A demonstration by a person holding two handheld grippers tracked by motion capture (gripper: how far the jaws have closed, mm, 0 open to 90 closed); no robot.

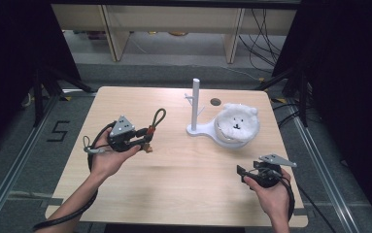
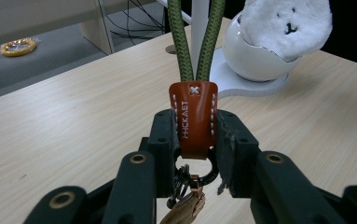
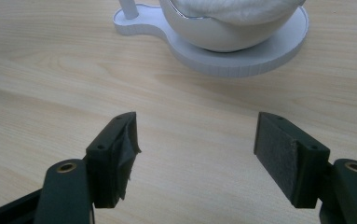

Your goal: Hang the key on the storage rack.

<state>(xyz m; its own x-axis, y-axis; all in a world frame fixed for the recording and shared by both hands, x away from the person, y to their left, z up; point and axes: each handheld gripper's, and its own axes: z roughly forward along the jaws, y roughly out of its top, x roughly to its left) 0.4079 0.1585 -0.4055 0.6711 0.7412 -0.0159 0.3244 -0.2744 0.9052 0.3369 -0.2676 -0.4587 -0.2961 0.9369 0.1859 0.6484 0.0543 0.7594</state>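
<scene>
Left gripper (image 2: 195, 135) fingers clamp the leather tab (image 2: 193, 119); keep the green cord loop (image 2: 195, 37) ahead of them, aimed at the white stand (image 1: 195, 104). Right gripper (image 3: 195, 154) fingers stand wide, empty.

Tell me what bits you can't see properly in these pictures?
- Green cord loop: its top is cut off by the upper edge of the left gripper view.
- Metal clip under the brown leather tab: partly hidden between the left gripper jaws, cut off below.
- White stand: its post runs off the top of the right gripper view.

Glossy leather tab (image 2: 194, 119) – woven cord loop (image 2: 195, 37) – matt wooden table (image 2: 73, 121)
</scene>
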